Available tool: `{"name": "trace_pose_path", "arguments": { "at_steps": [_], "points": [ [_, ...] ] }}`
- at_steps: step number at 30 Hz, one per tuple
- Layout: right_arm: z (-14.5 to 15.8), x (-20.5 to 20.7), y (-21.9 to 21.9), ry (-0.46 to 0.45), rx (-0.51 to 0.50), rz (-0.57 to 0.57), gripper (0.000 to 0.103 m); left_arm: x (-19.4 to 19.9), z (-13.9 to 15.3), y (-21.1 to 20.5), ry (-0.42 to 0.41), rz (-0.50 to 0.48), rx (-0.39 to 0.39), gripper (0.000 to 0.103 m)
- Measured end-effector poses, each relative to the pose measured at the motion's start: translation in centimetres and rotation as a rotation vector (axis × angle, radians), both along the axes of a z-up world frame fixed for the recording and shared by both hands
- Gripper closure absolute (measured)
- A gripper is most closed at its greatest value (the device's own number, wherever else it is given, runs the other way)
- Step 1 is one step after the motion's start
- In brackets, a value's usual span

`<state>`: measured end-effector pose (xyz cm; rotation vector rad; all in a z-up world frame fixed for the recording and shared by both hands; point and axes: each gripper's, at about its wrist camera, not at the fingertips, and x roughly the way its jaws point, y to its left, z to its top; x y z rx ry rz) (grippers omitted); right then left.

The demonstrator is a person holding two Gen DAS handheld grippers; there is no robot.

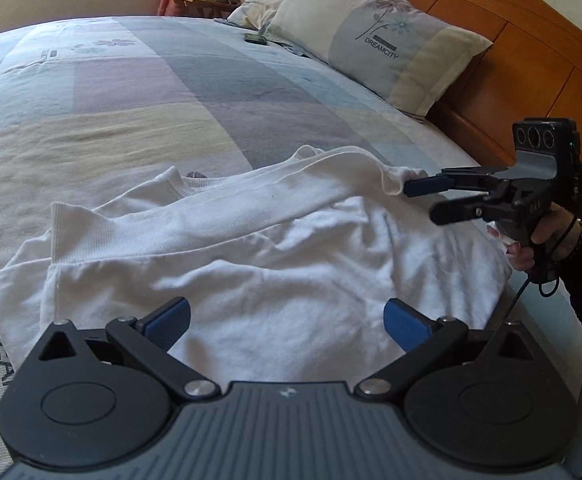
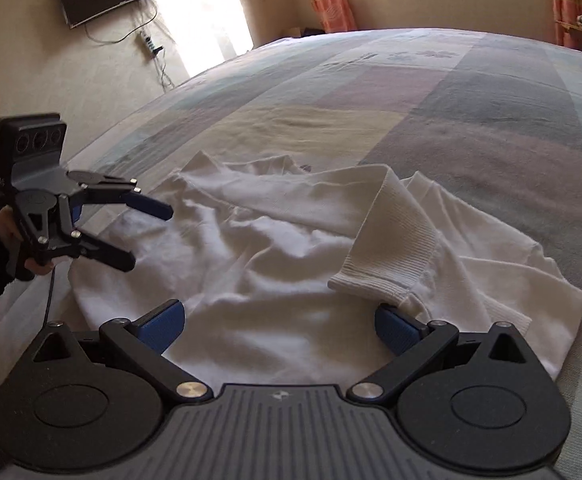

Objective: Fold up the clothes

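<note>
Left gripper (image 1: 287,322): nearest to us in the left wrist view, its blue pads spread wide above the white sweater (image 1: 251,280), holding nothing. The other view shows it (image 2: 139,232) from the side, jaws apart over the garment's edge.
Right gripper (image 2: 279,326): jaws wide in its own view, and the ribbed cuff (image 2: 375,276) lies right at its blue right-hand pad (image 2: 399,326). We cannot tell if the pad touches the cloth or only sits beside it. From the left wrist view this gripper (image 1: 419,200) is spread too, one pad touching the bunched sleeve end.
Sweater position: on the checked bedspread (image 1: 151,92), near the bed's edge, one sleeve (image 1: 211,208) laid across the body, the chest still rumpled.
Fold progress: we judge it early, one sleeve crossed in, body not yet flattened or doubled.
Risk, loose cuff: with neither gripper closed on cloth, the crossed sleeve can slide back off if we bump it.
Risk, trapped creases: folding over the rumpled chest would lock wrinkles in; smoothing should come first.
Risk, double grab: closing at the cuff could pinch the body layer beneath and drag the whole garment.
Risk, bed edge: a hard pull toward us could tip the sweater off the mattress.
Pillow (image 1: 375,36): well apart, no hindrance.
</note>
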<state>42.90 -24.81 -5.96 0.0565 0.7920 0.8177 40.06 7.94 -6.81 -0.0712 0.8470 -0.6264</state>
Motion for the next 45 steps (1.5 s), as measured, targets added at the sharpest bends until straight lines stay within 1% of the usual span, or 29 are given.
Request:
{"name": "trace_pose_path", "arguments": {
  "at_steps": [1, 2, 3, 4, 6, 8, 10, 12, 13, 16, 17, 19, 21, 23, 25, 27, 29, 32, 34, 36, 38, 40, 41, 43, 45],
  "points": [
    [0.1, 0.6, -1.4, -0.013, 0.031, -0.081, 0.0, 0.2, -0.1, 0.2, -0.002, 0.022, 0.01, 0.001],
    [0.1, 1.1, -2.5, -0.018, 0.039, -0.146, 0.0, 0.3, -0.1, 0.5, 0.0, 0.046, 0.021, 0.001],
    [0.0, 1.9, -3.6, -0.015, 0.025, -0.227, 0.0, 0.3, 0.0, 0.9, -0.001, 0.066, 0.021, 0.001],
    [-0.2, 2.3, -4.3, -0.004, 0.011, -0.276, 0.0, 0.2, 0.2, 1.2, -0.007, 0.076, 0.01, 0.001],
    [-0.2, 2.3, -5.4, 0.008, 0.017, -0.317, 0.0, -0.5, 0.7, 1.5, -0.028, 0.067, -0.021, 0.001],
    [0.3, 1.1, -5.2, -0.015, 0.04, -0.276, 0.0, -1.2, 1.0, 1.5, -0.051, 0.046, -0.049, 0.001],
    [0.6, -0.4, -4.4, -0.049, 0.046, -0.217, 0.0, -1.5, 0.6, 1.2, -0.052, 0.042, -0.027, 0.001],
    [0.2, -1.8, -3.6, -0.06, 0.038, -0.194, 0.0, -1.8, -0.4, 1.3, -0.028, 0.061, 0.018, 0.001],
    [-0.3, -2.8, -3.4, -0.05, 0.024, -0.196, 0.0, -2.0, -0.9, 1.4, -0.019, 0.068, 0.036, 0.001],
    [-2.2, -6.0, -3.8, -0.021, -0.012, -0.24, 0.0, -3.2, -1.5, 2.6, -0.045, 0.068, 0.026, 0.001],
    [-2.7, -7.5, -4.4, -0.033, -0.011, -0.25, 0.0, -3.6, -1.3, 2.8, -0.05, 0.073, 0.031, 0.001],
    [-2.8, -10.4, -5.4, -0.048, 0.007, -0.259, 0.0, -4.3, -0.7, 2.7, -0.066, 0.089, 0.056, 0.001],
    [-2.1, -11.8, -5.9, -0.013, -0.02, -0.27, 0.0, -5.1, -0.2, 2.4, -0.077, 0.092, 0.07, 0.001],
    [-1.2, -12.1, -6.5, -0.002, -0.029, -0.294, 0.0, -6.0, 0.0, 1.9, -0.081, 0.068, 0.06, 0.001],
    [-0.6, -12.0, -7.5, 0.003, 0.004, -0.318, 0.0, -6.7, -0.2, 1.5, -0.085, 0.055, 0.075, 0.001],
    [-0.8, -11.5, -8.4, 0.043, 0.04, -0.34, 0.0, -7.4, -0.5, 1.2, -0.084, 0.051, 0.094, 0.001],
    [-1.2, -11.3, -9.0, 0.079, 0.082, -0.346, 0.0, -8.0, -0.4, 1.1, -0.086, 0.055, 0.083, 0.001],
    [-1.5, -11.4, -9.0, 0.094, 0.131, -0.326, 0.0, -8.8, 0.1, 0.9, -0.104, 0.022, 0.038, 0.001],
    [-1.6, -11.4, -8.6, 0.099, 0.155, -0.306, 0.0, -8.9, -0.1, 0.7, -0.096, 0.015, 0.046, 0.001],
    [-1.8, -11.4, -8.3, 0.107, 0.181, -0.284, 0.0, -8.7, -0.9, 0.8, -0.062, 0.017, 0.057, 0.001],
    [-2.4, -11.6, -8.5, 0.159, 0.212, -0.257, 0.0, -8.8, -1.6, 1.2, -0.042, 0.033, 0.071, 0.001],
    [-3.3, -11.9, -9.0, 0.201, 0.232, -0.251, 0.0, -9.0, -1.8, 1.5, -0.046, 0.033, 0.061, 0.001],
    [-3.5, -12.2, -9.5, 0.196, 0.264, -0.251, 0.0, -9.0, -1.8, 1.5, -0.043, 0.035, 0.06, 0.001],
    [-3.8, -12.0, -10.4, 0.229, 0.332, -0.266, 0.0, -8.7, -1.7, 1.2, -0.037, 0.031, 0.061, 0.001],
    [-4.0, -10.8, -10.8, 0.271, 0.405, -0.27, 0.0, -8.5, -1.7, 1.0, -0.033, 0.025, 0.062, 0.001]
  ]
}}
